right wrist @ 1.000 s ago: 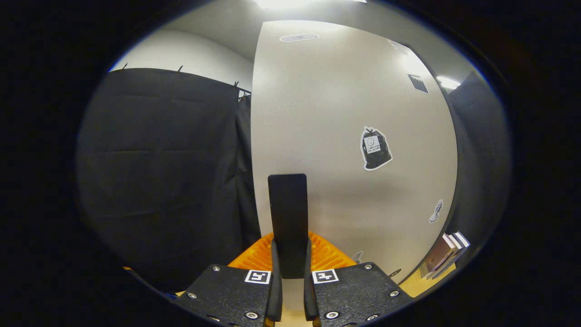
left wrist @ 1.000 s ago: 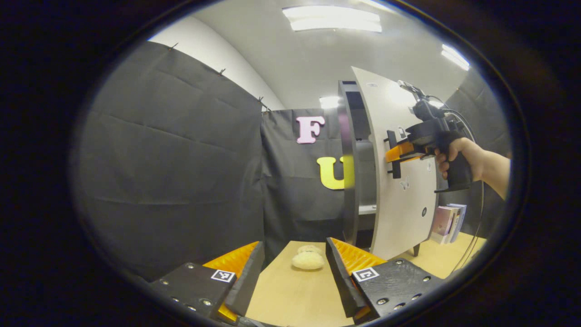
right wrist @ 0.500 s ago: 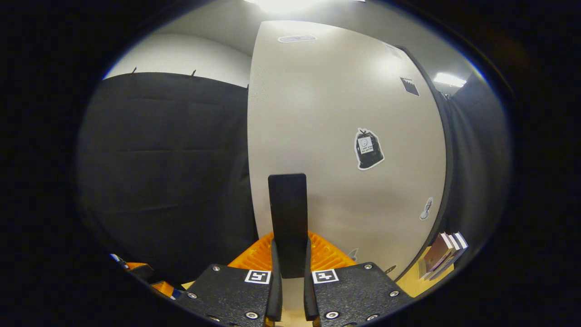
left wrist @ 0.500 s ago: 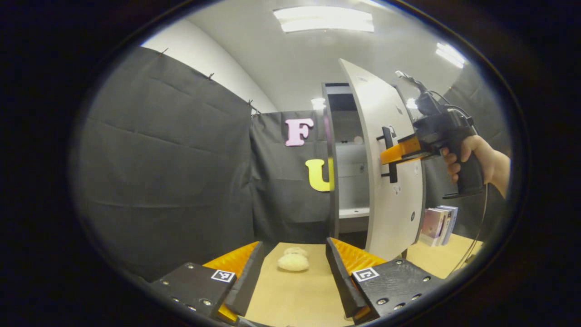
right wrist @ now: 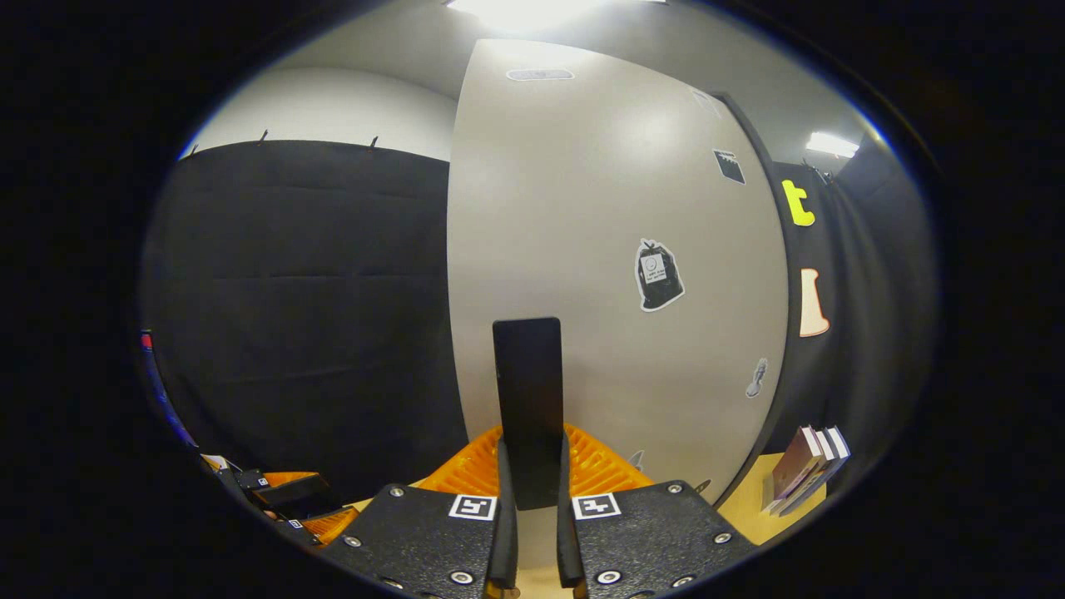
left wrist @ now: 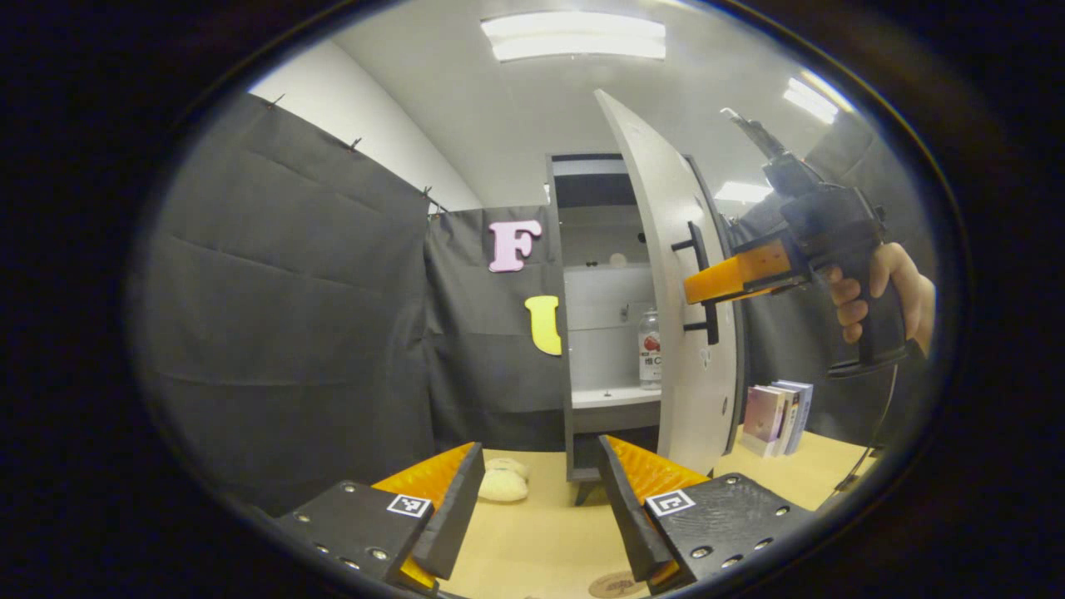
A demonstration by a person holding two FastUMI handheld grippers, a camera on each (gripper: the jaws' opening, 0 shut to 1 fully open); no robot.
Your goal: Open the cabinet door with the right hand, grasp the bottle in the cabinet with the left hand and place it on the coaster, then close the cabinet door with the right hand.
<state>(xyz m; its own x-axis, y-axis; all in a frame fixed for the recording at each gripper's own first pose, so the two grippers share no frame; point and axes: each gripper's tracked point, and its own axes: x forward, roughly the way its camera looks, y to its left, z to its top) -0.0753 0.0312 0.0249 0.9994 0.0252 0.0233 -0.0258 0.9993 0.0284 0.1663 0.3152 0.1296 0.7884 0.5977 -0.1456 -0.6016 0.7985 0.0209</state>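
The left gripper (left wrist: 539, 507) hangs low over the pale wooden surface (left wrist: 532, 541), fingers spread wide and holding nothing. Ahead and above stands the bottle (left wrist: 649, 349), upright on the cabinet (left wrist: 599, 333) shelf, clear plastic. The right gripper (right wrist: 531, 491) pinches the door handle (right wrist: 527, 399), a flat dark bar on the smooth grey door (right wrist: 599, 249).

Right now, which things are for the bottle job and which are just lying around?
For the job: cabinet door, its handle clamped by the right gripper, bottle inside the cabinet, coaster, open left gripper.
Just lying about: books, fluffy toy.
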